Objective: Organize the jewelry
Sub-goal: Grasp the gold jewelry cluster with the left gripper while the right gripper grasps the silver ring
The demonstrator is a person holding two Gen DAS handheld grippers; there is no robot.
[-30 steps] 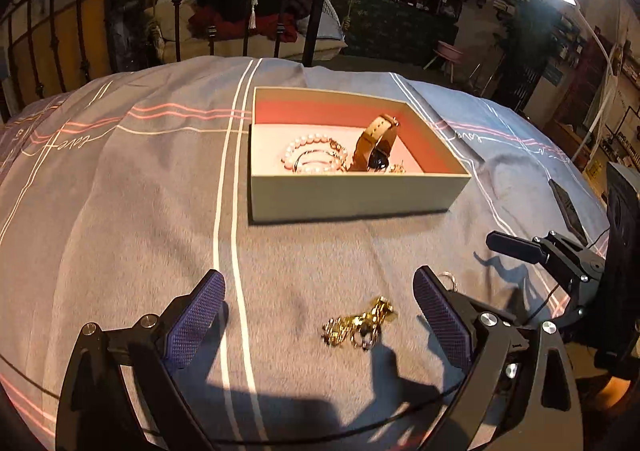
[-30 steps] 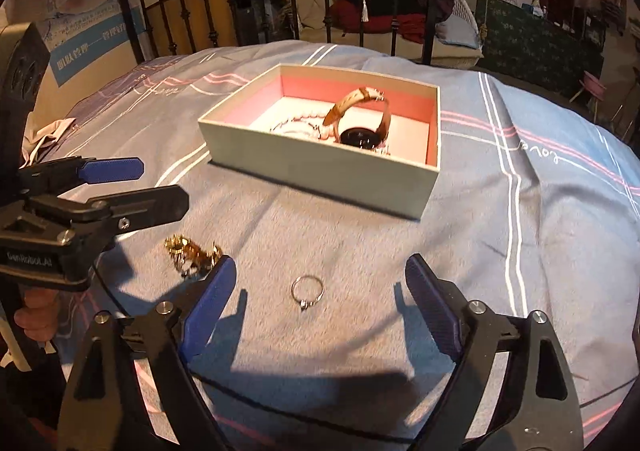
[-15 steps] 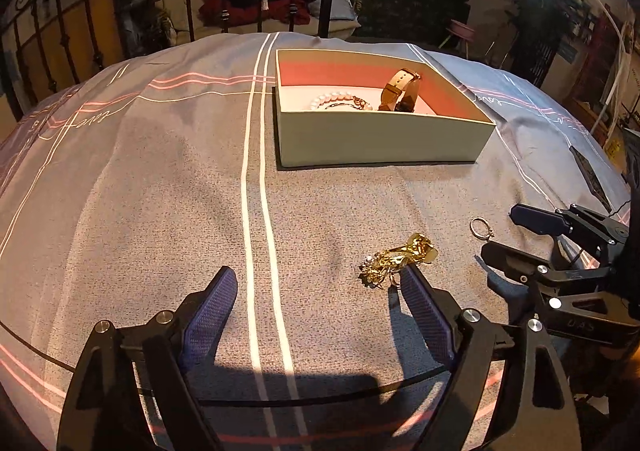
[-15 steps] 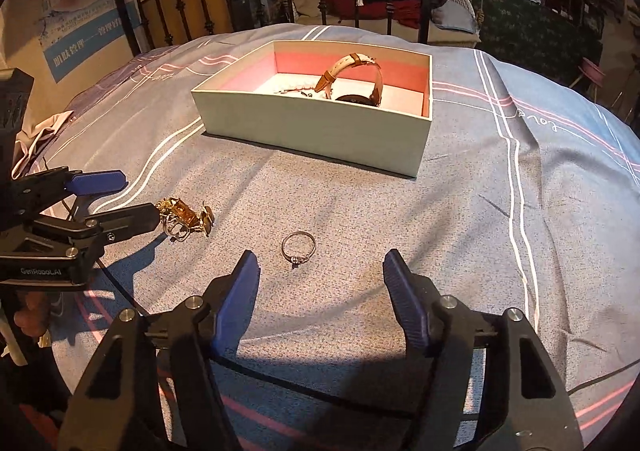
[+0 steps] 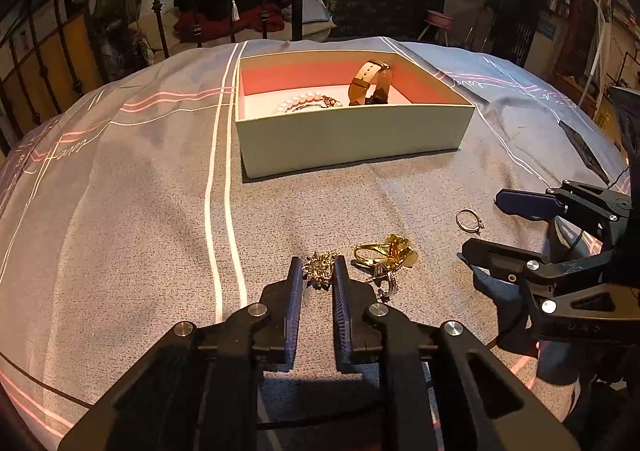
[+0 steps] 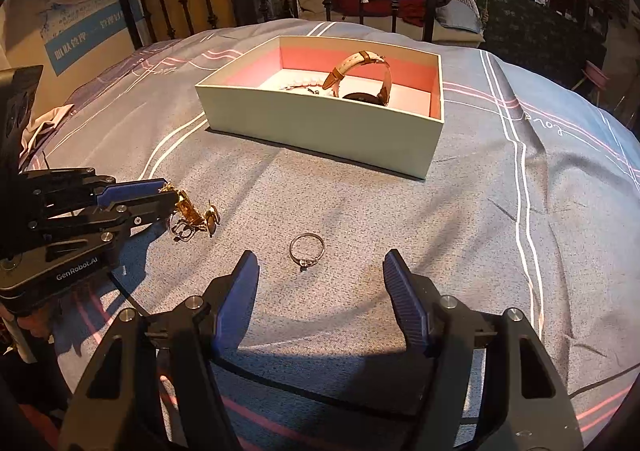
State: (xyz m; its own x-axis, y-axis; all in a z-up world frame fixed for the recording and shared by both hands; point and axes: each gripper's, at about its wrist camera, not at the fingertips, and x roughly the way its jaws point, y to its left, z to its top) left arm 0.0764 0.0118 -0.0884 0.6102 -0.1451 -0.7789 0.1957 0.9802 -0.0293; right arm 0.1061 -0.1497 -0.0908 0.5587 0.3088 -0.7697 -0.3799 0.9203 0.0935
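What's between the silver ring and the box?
Nothing but bare grey bedspread between the silver ring and the box, seen from the right wrist view.

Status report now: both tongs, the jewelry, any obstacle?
Left tongs shut on gold brooch. Right tongs open, silver ring on the bedspread before them. Box path unobstructed.

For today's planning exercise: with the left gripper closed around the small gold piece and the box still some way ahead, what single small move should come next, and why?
Probably lift the left gripper straight up a little. Its fingers look shut on the small gold brooch, which still lies on the bedspread beside the gold tangle. A short lift would test the hold and free it before carrying to the box.
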